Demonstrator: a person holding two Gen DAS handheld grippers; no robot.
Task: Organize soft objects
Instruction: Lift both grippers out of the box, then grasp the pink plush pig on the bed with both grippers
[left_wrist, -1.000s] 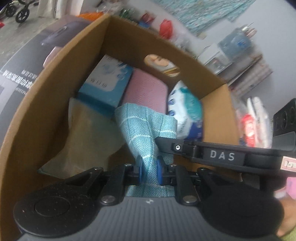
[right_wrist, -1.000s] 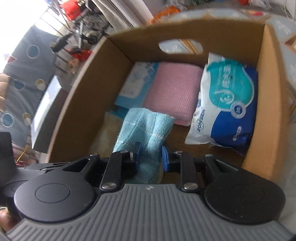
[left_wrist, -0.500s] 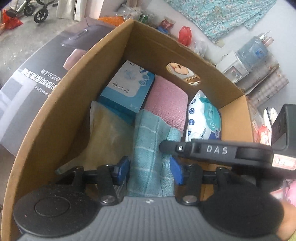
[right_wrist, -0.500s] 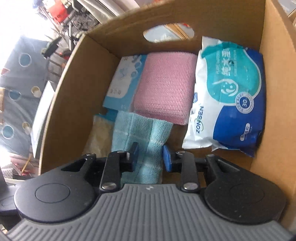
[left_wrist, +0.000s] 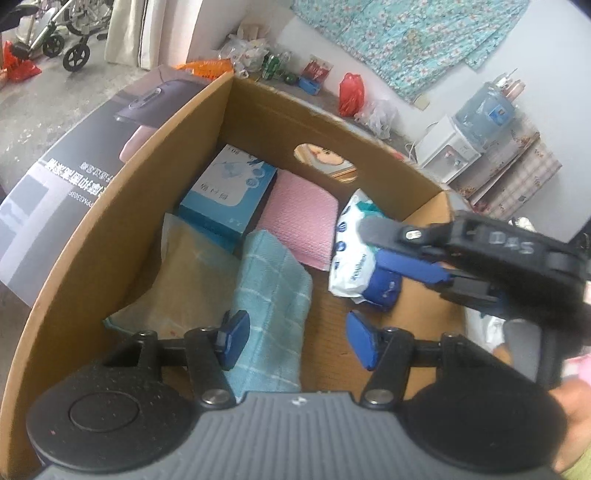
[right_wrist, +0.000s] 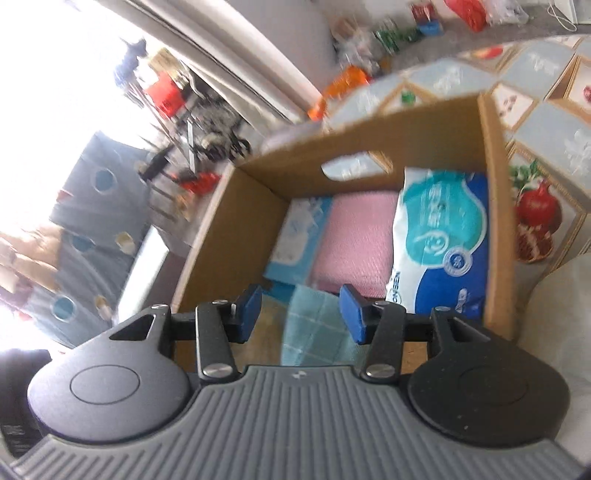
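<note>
An open cardboard box (left_wrist: 110, 206) (right_wrist: 498, 206) holds a teal checked towel (left_wrist: 273, 295) (right_wrist: 317, 332), a pink cloth (left_wrist: 299, 214) (right_wrist: 354, 240), a blue-and-white wipes pack (left_wrist: 354, 266) (right_wrist: 439, 236), a blue tissue box (left_wrist: 229, 188) (right_wrist: 299, 236) and a beige cloth (left_wrist: 184, 273). My left gripper (left_wrist: 299, 339) hovers over the towel's near end with its jaws opening and the pads clear of the fabric. My right gripper (right_wrist: 301, 314) (left_wrist: 399, 251) is also above the towel, jaws opening, with nothing pressed between them.
A large dark printed carton (left_wrist: 74, 166) leans on the box's left side. A water dispenser (left_wrist: 476, 122), bags and bottles (left_wrist: 280, 66) lie beyond the box. A fruit-patterned cloth (right_wrist: 535, 206) covers the surface to the right. Bare cardboard floor (left_wrist: 332, 332) shows beside the towel.
Both grippers were shut on the teal towel; both have let go, widened and drawn back upward. The towel now lies flat in the box between the beige cloth and the wipes pack.
</note>
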